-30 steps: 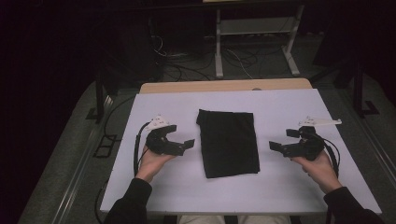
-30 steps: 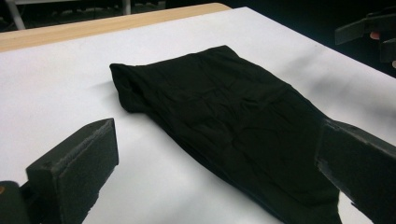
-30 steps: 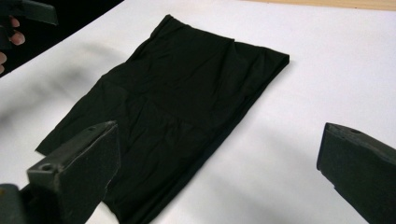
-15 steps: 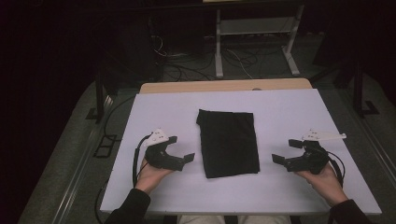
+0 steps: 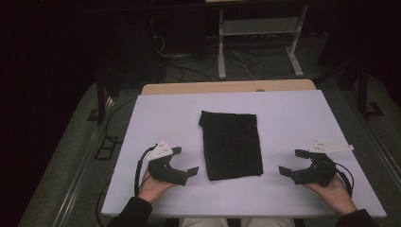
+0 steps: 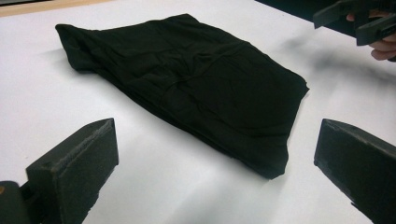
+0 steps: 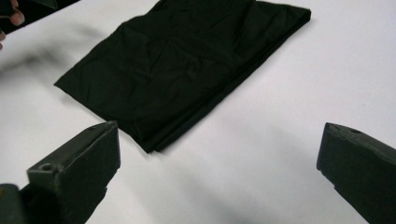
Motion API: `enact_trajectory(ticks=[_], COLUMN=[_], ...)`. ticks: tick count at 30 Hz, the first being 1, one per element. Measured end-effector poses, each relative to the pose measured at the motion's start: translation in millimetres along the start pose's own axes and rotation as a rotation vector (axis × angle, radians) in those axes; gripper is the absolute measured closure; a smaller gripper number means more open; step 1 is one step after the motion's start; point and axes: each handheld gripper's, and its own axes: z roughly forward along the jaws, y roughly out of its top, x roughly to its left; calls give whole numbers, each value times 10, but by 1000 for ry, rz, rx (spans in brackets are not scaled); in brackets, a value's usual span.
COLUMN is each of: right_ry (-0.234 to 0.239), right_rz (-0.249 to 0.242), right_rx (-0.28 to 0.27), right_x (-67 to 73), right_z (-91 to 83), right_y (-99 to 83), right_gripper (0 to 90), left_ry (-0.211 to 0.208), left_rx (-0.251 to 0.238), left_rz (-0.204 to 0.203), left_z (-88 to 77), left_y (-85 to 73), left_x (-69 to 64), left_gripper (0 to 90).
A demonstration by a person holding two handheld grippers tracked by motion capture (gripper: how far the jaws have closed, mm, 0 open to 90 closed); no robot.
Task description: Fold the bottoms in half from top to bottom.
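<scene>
Two open claws, left claw [image 5: 185, 162], right claw [image 5: 289, 163], flanking folded black cloth [image 5: 231, 144], white table [image 5: 293, 118]

Bench [image 5: 156, 118]: white top, wooden strip [image 5: 227, 87] along far edge. Floor [image 5: 71, 161]: grey, dim. Beyond the bench: white metal frame [image 5: 257, 33] with shelf, loose cables [image 5: 189, 56] lying beneath. Dark stand [image 5: 100, 94] at left. Surroundings unlit, near black; light falls on the bench top alone.

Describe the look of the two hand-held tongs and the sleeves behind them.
Both the left tongs and the right tongs are black, with two blocky, foam-like jaws each. A pale grey three-cornered plate tops each one, and a black cable loops off the back. The person wears dark sleeves.
</scene>
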Motion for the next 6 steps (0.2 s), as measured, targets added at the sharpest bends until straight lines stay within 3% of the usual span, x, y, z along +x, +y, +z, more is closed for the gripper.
enact_trajectory(ticks=[6], right_ry=[5], right_rz=[-6], right_rx=[11], right_x=[9], right_z=[27], right_y=[-38], right_gripper=[0], left_ry=[-20], left_rx=[29], left_rz=[12], left_z=[39], left_y=[-47], left_x=[-21], left_gripper=[0])
